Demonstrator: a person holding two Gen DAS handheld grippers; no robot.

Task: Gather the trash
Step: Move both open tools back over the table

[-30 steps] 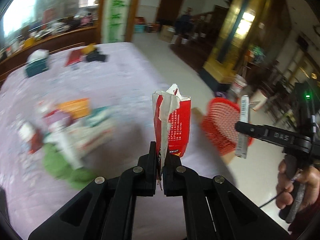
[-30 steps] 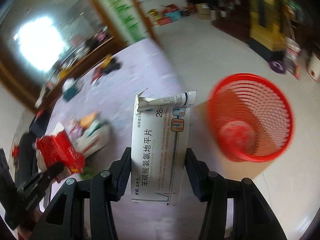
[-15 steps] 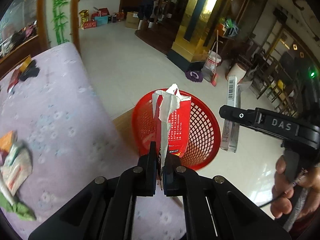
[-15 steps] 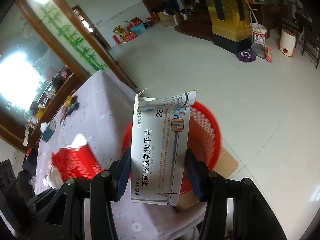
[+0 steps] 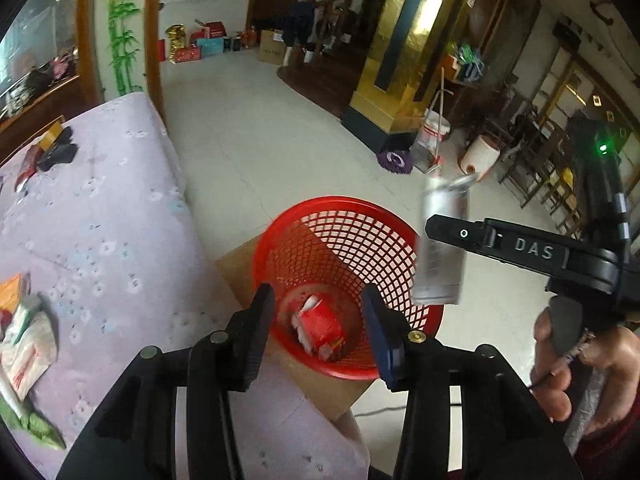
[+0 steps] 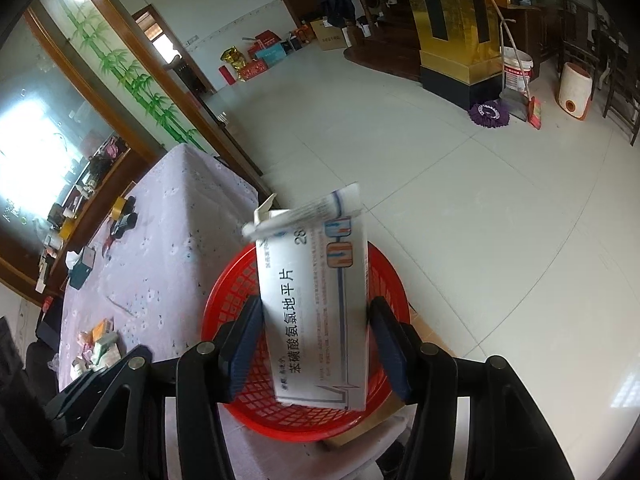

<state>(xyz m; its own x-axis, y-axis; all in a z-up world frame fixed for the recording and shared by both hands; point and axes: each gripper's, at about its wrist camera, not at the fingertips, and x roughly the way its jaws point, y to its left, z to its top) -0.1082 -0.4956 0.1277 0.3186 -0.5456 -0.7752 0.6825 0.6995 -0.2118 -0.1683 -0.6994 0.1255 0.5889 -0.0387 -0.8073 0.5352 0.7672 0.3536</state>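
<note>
A red mesh basket (image 5: 396,228) stands on a cardboard sheet beside the table. The red carton (image 5: 322,326) lies inside it at the bottom. My left gripper (image 5: 318,330) is open and empty above the basket. My right gripper (image 6: 314,346) has its jaws spread wide. The white medicine box (image 6: 320,312) is between them, tilted and blurred, over the basket (image 6: 240,292), with a gap on each side. In the left wrist view the same box (image 5: 440,256) hangs beside the right gripper over the basket's right rim.
The table with a lilac cloth (image 5: 100,220) is on the left. More wrappers and packets (image 5: 24,332) lie at its left edge. Dark items and tape (image 6: 124,216) sit at the far end. Tiled floor, a mop (image 6: 490,114) and buckets lie beyond.
My left gripper has opened and the red carton has dropped into the basket. My right gripper has opened and the white box has tilted and slipped loose between its fingers.
</note>
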